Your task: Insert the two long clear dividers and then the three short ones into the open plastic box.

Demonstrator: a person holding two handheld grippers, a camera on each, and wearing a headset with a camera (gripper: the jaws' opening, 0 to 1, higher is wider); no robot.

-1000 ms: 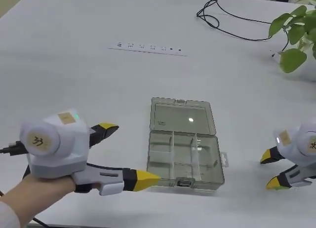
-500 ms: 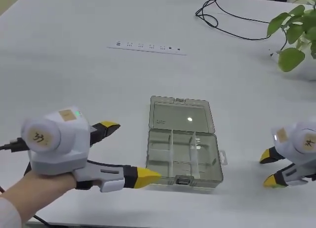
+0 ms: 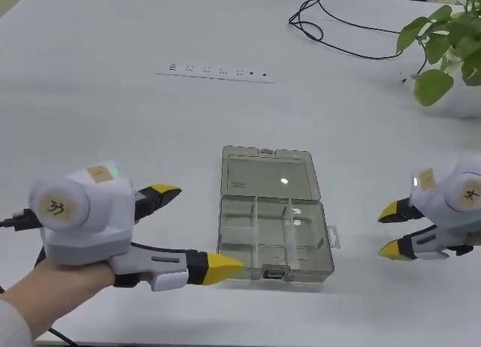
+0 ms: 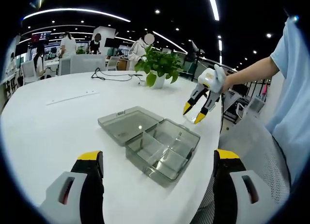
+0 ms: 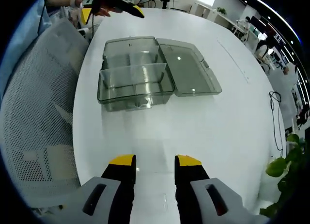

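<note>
White workbench (image 3: 113, 122) runs from the near edge outward. Nearest, the left gripper (image 3: 197, 228) hovers just left of the box with its jaws spread wide and nothing between them. The open plastic box (image 3: 301, 268) sits close to that near edge, and clear dividers (image 3: 290, 225) stand in its tray; how many are seated I cannot tell. Across it, the right gripper (image 3: 388, 230) hangs near the box's right side, jaws a little apart and empty. The lid (image 3: 267, 178) lies flat on the far side. Beyond are a power strip (image 3: 218, 71), a cable (image 3: 331, 28) and a plant (image 3: 443, 39). Judged risks: the box looks light on a smooth top, so a one-sided push could slide it toward the edge. A wide jaw dipping in could also knock a seated divider from its slot, as clear walls are hard to see
</note>
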